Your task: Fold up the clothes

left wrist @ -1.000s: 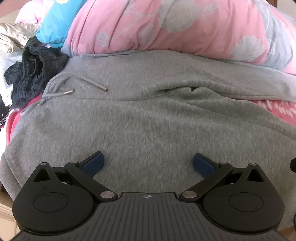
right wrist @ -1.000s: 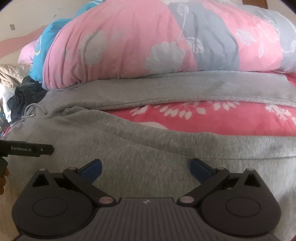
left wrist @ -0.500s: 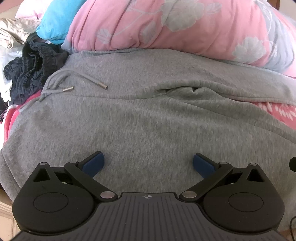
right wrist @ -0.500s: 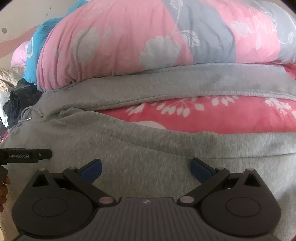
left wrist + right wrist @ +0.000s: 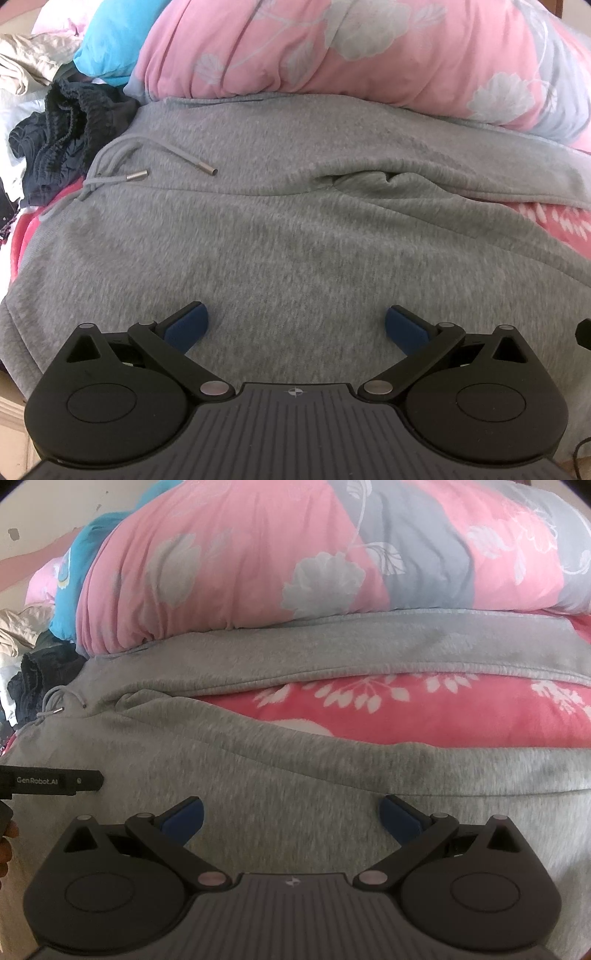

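1. A pair of grey sweatpants (image 5: 295,229) lies spread flat on a bed, its far edge tucked against the foot of a rolled pink floral quilt (image 5: 351,48)
2. Taking the quilt as the landmark: the waistband end with its drawstring (image 5: 159,162) sits below the quilt's left end, two metal tips resting on the grey cloth
3. Left of the quilt's left end lies a heap of dark clothes (image 5: 62,125), with a bright blue pillow (image 5: 110,37) above the heap and touching the quilt
4. In the right wrist view one trouser leg (image 5: 351,653) runs along just under the quilt; a strip of red floral blanket (image 5: 424,716) shows between that leg and the nearer leg
5. The left gripper (image 5: 295,325) hovers low over the nearer grey cloth, well in front of the quilt, jaws spread wide with nothing between them
6. The right gripper (image 5: 291,812) is likewise over the nearer leg, jaws wide apart and empty
7. Blue pads (image 5: 184,816) line the fingertips
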`<state>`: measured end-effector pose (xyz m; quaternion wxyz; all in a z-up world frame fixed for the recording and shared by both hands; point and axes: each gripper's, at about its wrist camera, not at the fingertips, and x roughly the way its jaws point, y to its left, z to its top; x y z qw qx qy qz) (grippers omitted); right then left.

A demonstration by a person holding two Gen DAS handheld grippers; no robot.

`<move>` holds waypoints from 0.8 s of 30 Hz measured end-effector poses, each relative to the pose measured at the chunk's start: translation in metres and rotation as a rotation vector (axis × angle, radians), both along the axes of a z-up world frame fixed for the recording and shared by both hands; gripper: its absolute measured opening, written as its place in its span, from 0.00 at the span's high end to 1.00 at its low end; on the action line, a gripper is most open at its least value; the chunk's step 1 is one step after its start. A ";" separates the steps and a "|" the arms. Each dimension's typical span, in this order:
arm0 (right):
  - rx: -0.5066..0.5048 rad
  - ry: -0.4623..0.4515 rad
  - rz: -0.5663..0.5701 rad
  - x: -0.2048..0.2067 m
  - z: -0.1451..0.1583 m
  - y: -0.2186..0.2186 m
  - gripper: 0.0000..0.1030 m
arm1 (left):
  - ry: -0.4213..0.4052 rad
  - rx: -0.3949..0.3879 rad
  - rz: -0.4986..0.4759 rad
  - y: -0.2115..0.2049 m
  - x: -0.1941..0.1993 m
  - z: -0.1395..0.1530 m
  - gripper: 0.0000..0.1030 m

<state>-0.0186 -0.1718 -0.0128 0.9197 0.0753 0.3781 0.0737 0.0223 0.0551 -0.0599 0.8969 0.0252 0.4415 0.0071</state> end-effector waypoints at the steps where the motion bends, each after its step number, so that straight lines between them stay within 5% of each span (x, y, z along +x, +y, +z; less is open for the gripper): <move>1: 0.001 0.003 0.001 0.001 0.000 0.000 0.00 | 0.001 -0.001 0.000 0.000 0.000 0.000 0.00; 11: 0.026 0.009 -0.015 0.004 0.001 -0.003 0.00 | -0.048 0.001 -0.009 0.001 -0.004 -0.002 0.00; 18: -0.049 -0.009 0.044 0.003 0.004 0.001 0.00 | -0.059 -0.024 -0.025 0.008 -0.013 0.010 0.00; 24: -0.016 -0.173 0.112 -0.011 0.038 0.008 0.00 | -0.113 -0.086 0.045 0.032 -0.035 0.034 0.00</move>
